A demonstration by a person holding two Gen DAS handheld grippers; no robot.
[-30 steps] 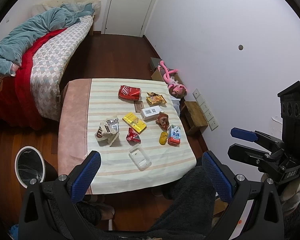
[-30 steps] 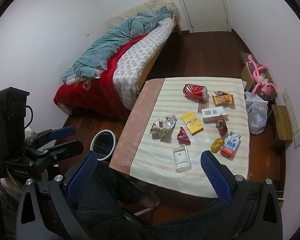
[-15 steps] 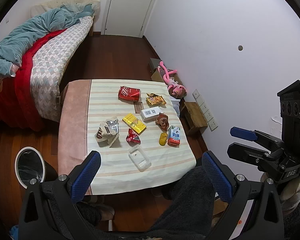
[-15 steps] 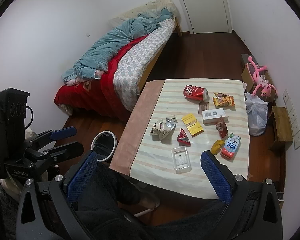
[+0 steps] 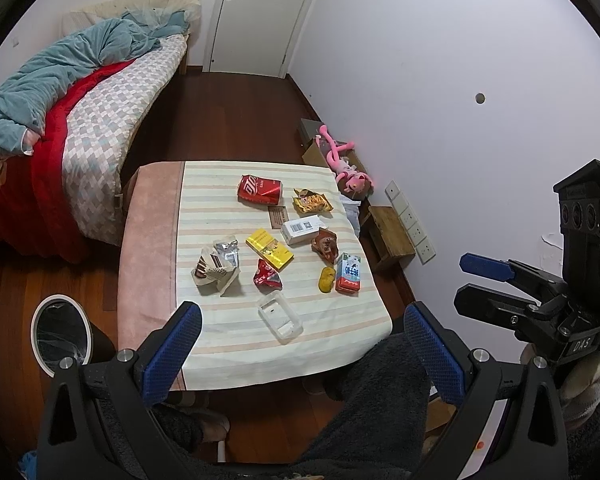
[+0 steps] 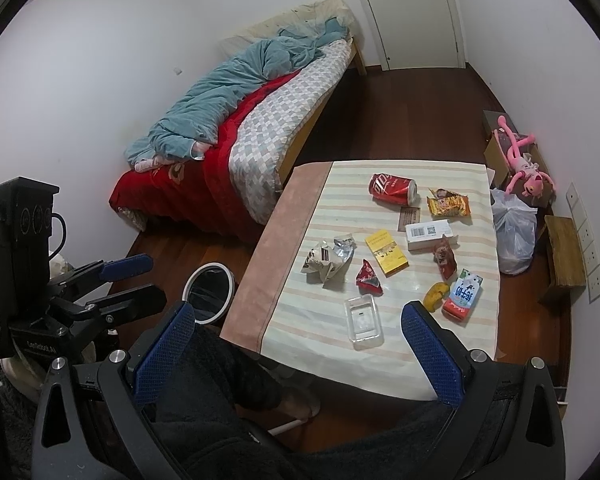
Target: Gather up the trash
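From the left wrist view, going left to right: the black bin [image 5: 62, 330] with its white rim stands on the floor at about 8 o'clock, just beside the table [image 5: 152, 240]. On the striped cloth the trash lies scattered: a crumpled silver wrapper [image 5: 217, 266] toward 9 o'clock of the spread, a red can [image 5: 260, 189] on its side at 12, a yellow box [image 5: 269, 249] near the middle, a small red packet [image 5: 266, 274] and clear plastic tray [image 5: 280, 315] at 6, a milk carton [image 5: 349, 267] at 4. The left gripper [image 5: 300, 344] hangs above the near edge, jaws wide apart and empty; the right gripper [image 6: 300, 344] is likewise spread and holds nothing. Nothing looks collected yet, so this is likely the approach. The next move probably calls for lowering onto a near item, perhaps the tray or crumpled wrapper, closing, then carrying it to the bin.
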